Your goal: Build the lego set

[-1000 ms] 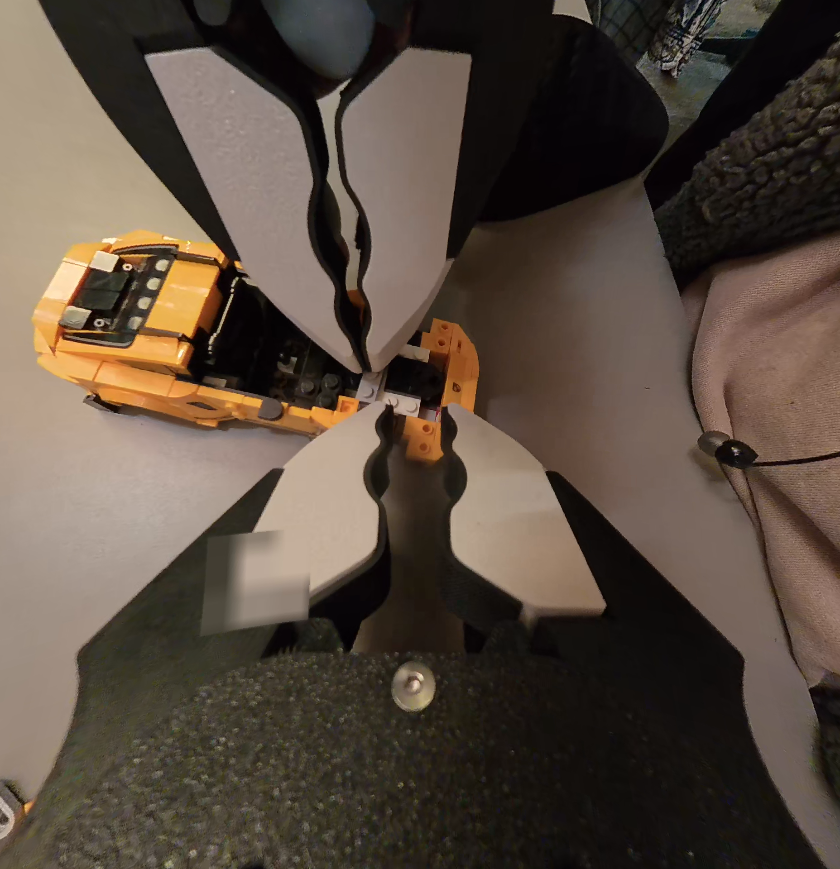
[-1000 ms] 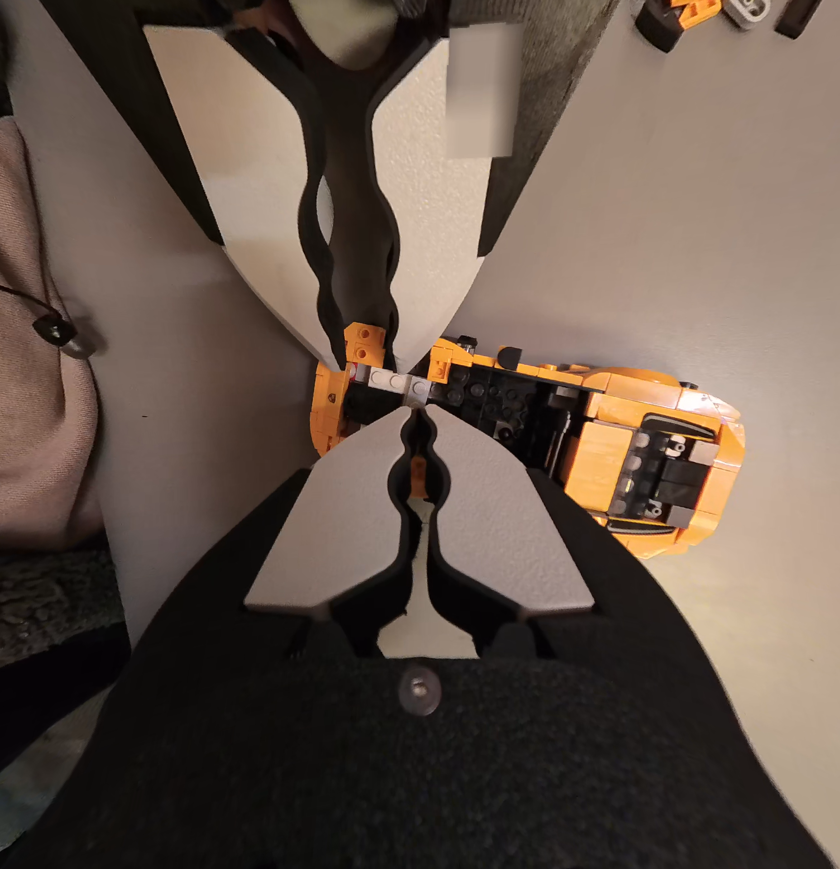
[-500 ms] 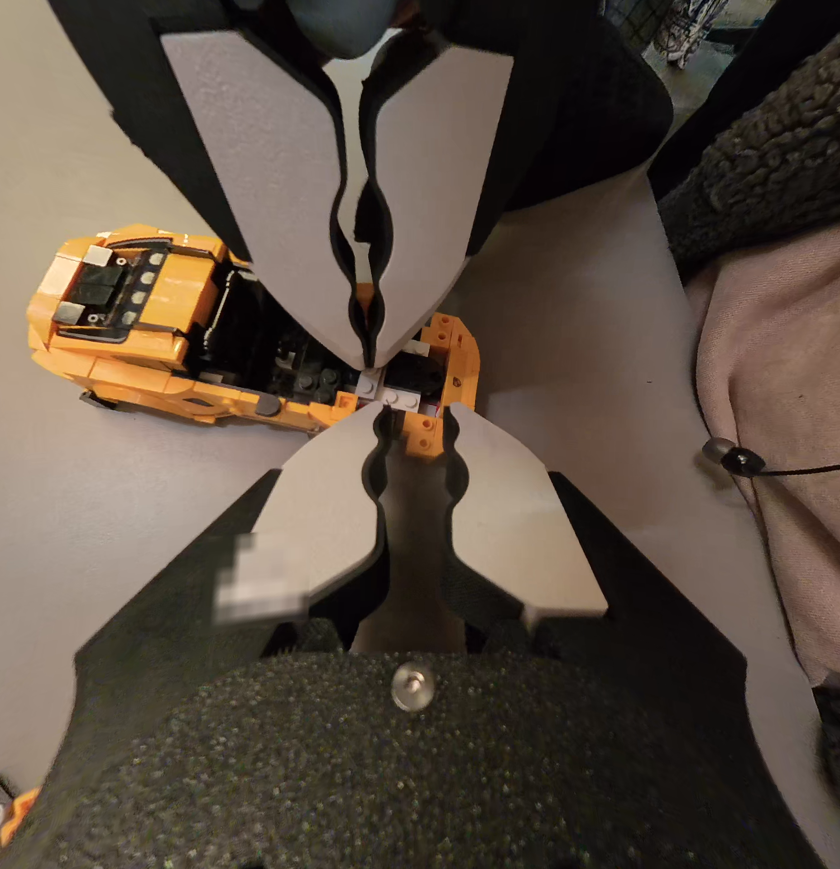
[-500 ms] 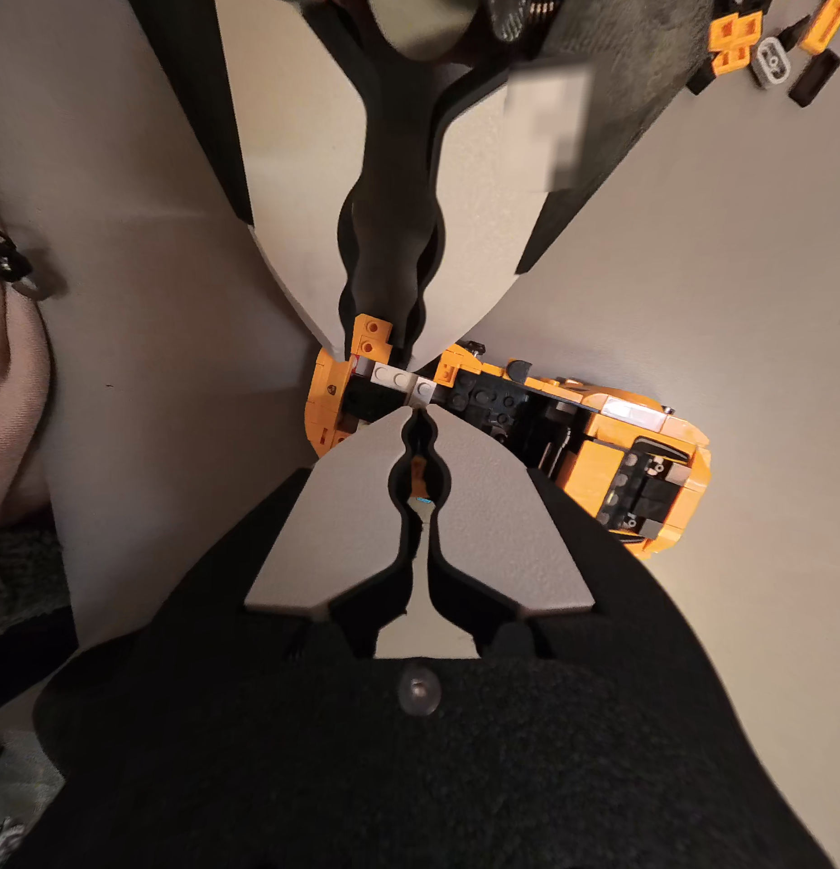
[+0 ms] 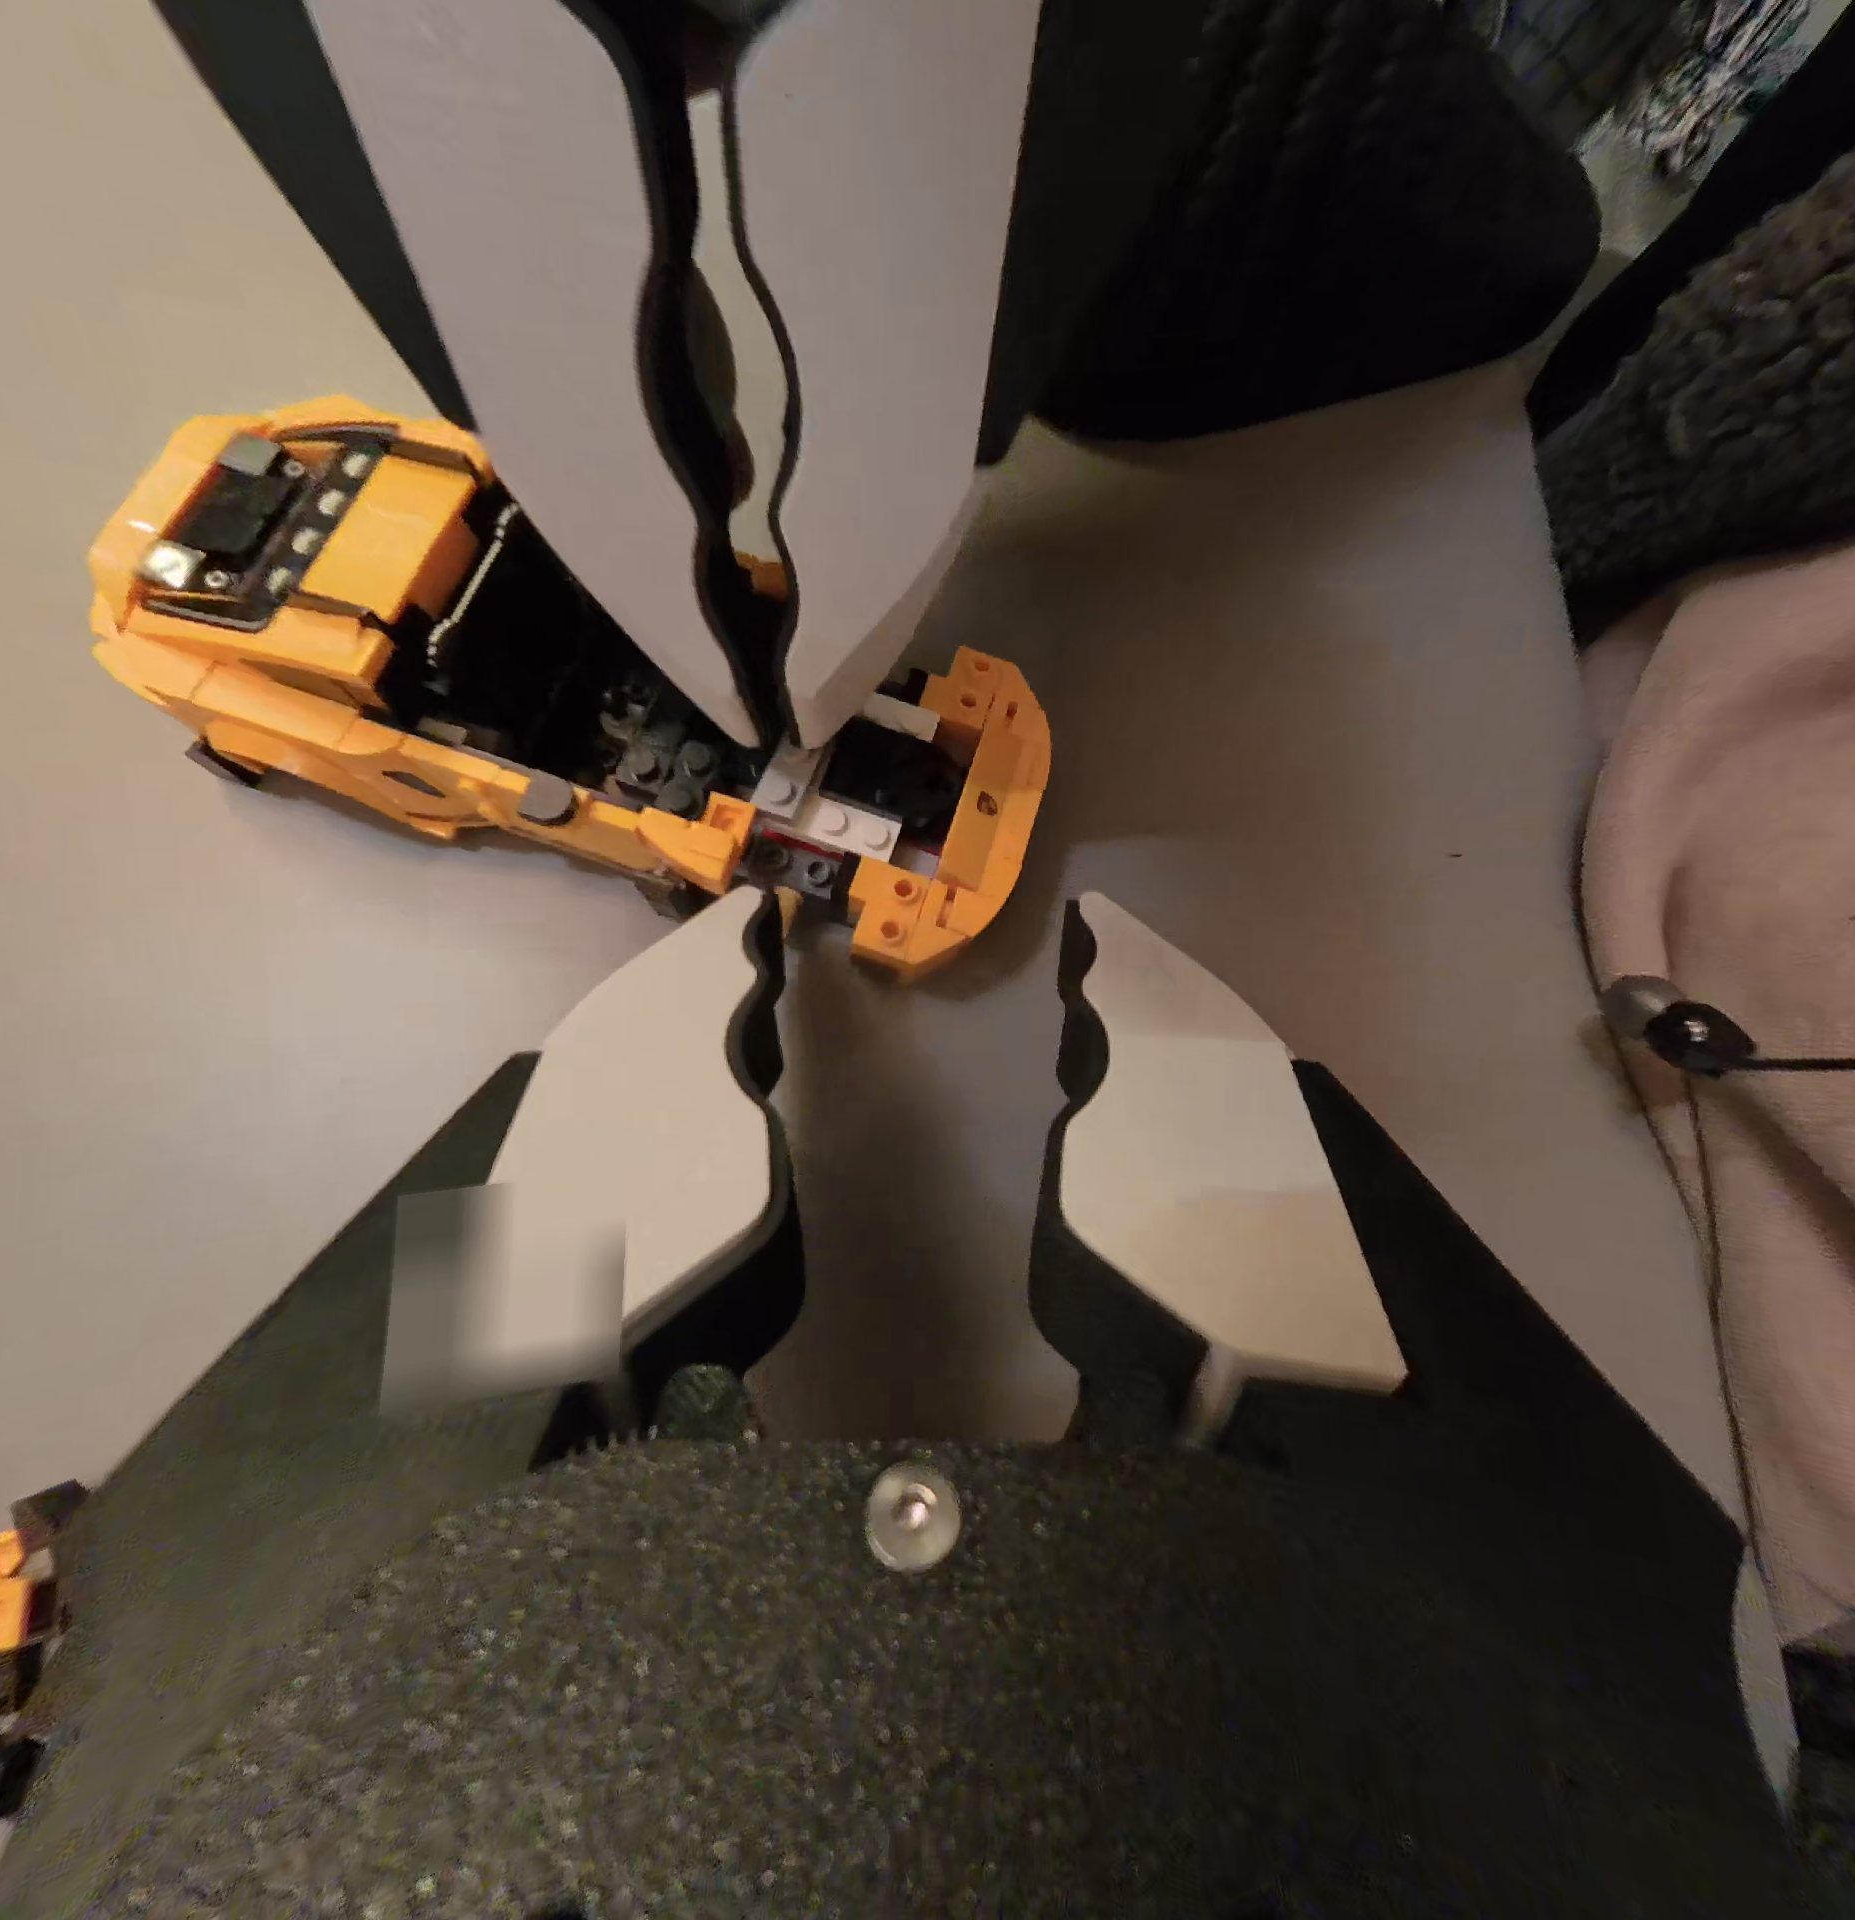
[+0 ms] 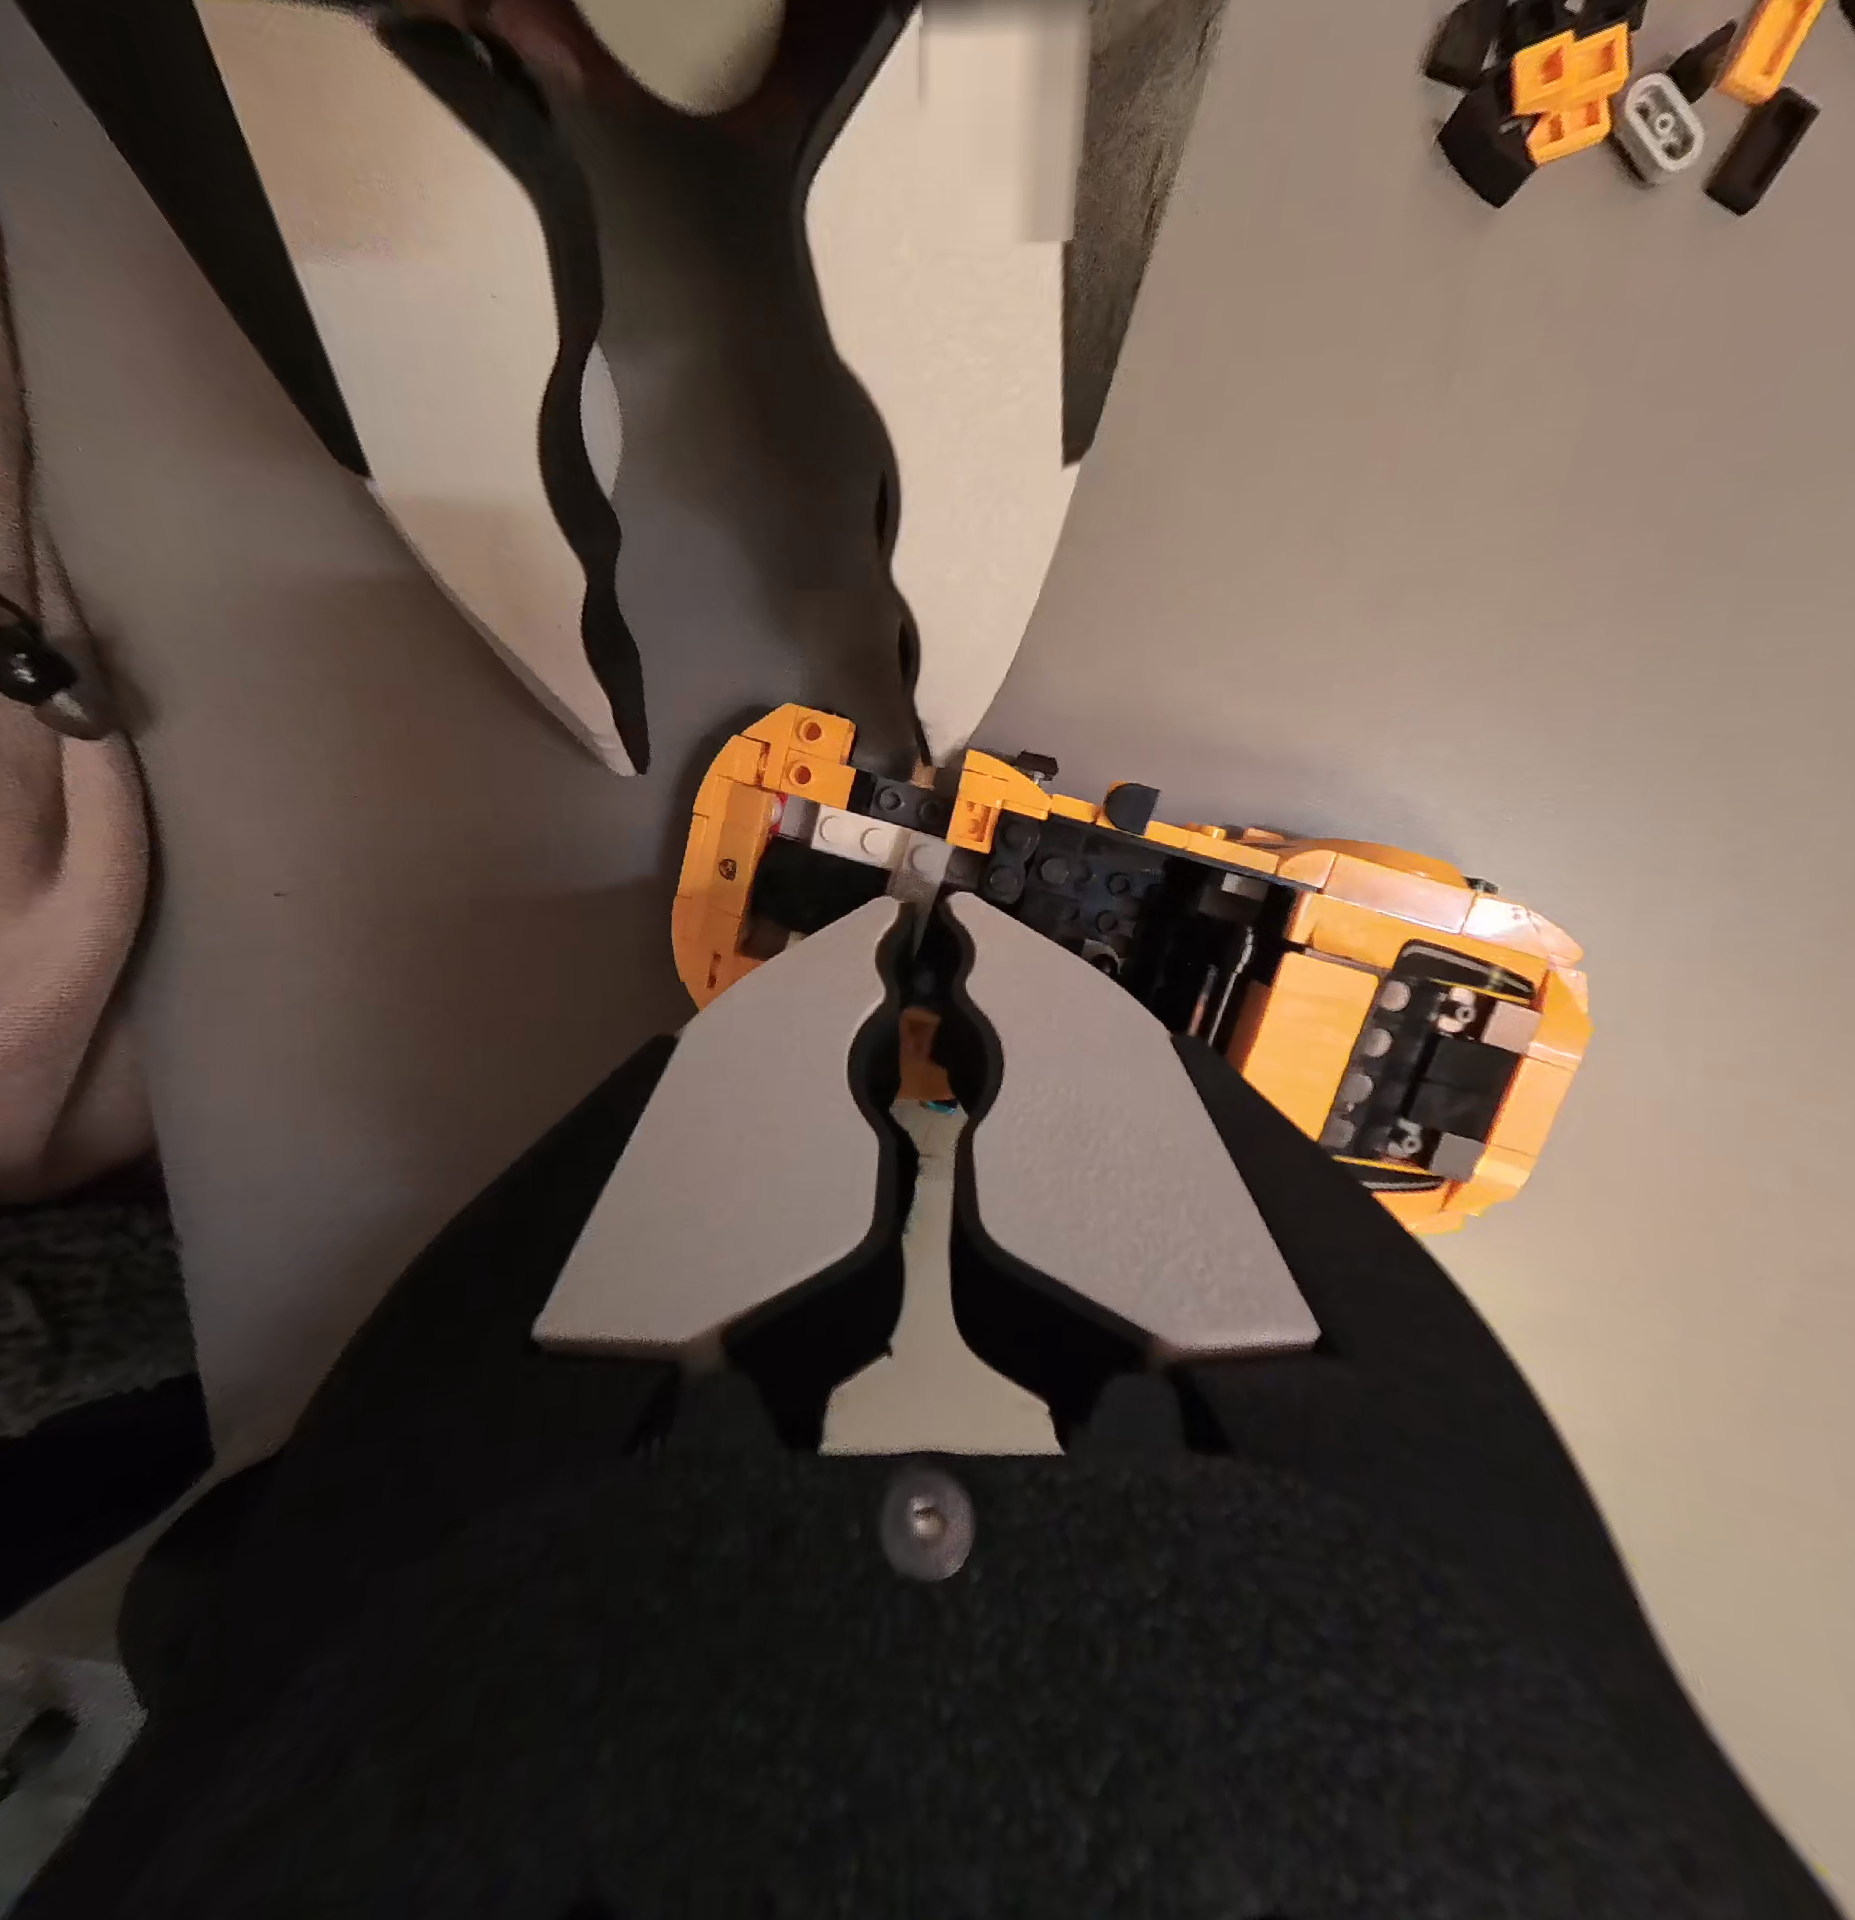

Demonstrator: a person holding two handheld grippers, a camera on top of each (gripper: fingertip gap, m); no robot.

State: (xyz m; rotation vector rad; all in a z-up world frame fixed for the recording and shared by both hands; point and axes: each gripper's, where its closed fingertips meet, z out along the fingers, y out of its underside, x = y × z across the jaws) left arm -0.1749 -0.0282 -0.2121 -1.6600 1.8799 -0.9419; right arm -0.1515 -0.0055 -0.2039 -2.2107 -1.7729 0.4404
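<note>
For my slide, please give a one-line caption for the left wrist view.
Open left hand-held gripper beside orange lego car, right hand-held gripper shut at its studs.

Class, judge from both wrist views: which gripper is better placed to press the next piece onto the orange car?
Probably the right gripper: it is shut, tips over the orange car. The left gripper is open and empty beside it.

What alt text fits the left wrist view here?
The left gripper, fingers open, sits at the front of an orange Lego car on a grey table, while the right gripper, fingers together, presses into its open front from opposite.
</note>
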